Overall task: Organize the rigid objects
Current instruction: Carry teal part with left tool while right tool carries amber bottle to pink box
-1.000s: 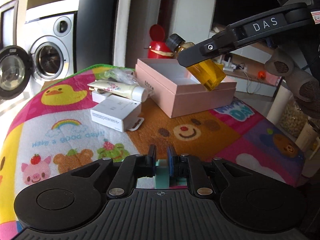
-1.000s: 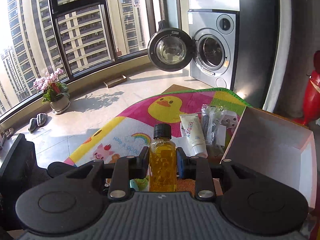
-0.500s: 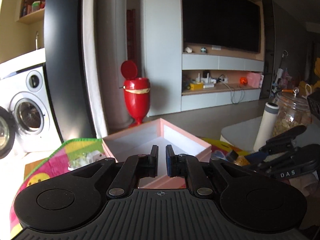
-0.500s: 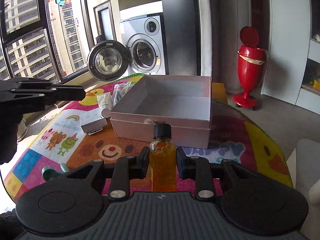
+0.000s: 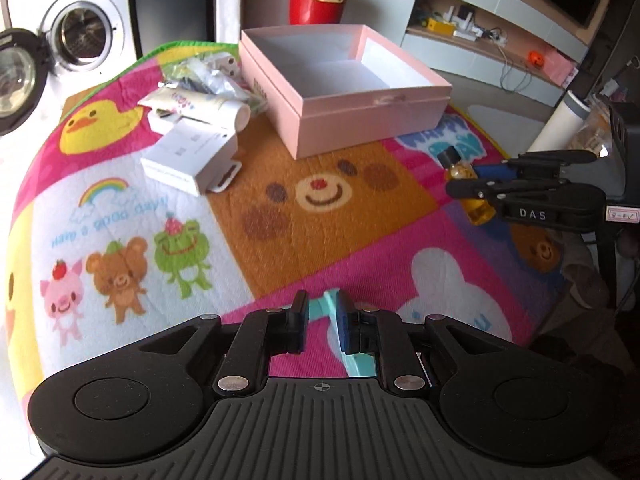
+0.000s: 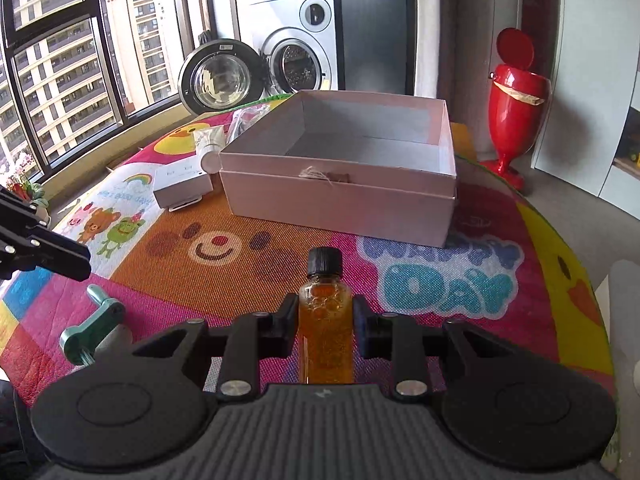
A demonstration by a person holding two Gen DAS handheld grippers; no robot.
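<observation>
My right gripper [image 6: 326,316] is shut on a small amber bottle [image 6: 325,300] with a black cap, held upright low over the mat, in front of the open pink box [image 6: 340,204]. In the left wrist view the same bottle [image 5: 478,210] hangs in the right gripper [image 5: 466,179] at the mat's right side, short of the pink box [image 5: 372,116]. My left gripper [image 5: 322,316] is shut with nothing in it, just above a teal metal piece [image 5: 358,358] lying on the mat. That teal piece [image 6: 96,324] shows below the left gripper [image 6: 76,264].
A white carton [image 5: 188,152], a cream tube [image 5: 200,102] and a plastic bag of small items [image 5: 204,76] lie left of the box on the cartoon mat [image 5: 280,216]. A red bin [image 6: 516,96] and a washing machine with its door open [image 6: 216,80] stand beyond the table.
The right gripper has carried the bottle from above the box down to the mat's right side, facing the box front. The left gripper tilted up toward the room, then back down over the mat.
</observation>
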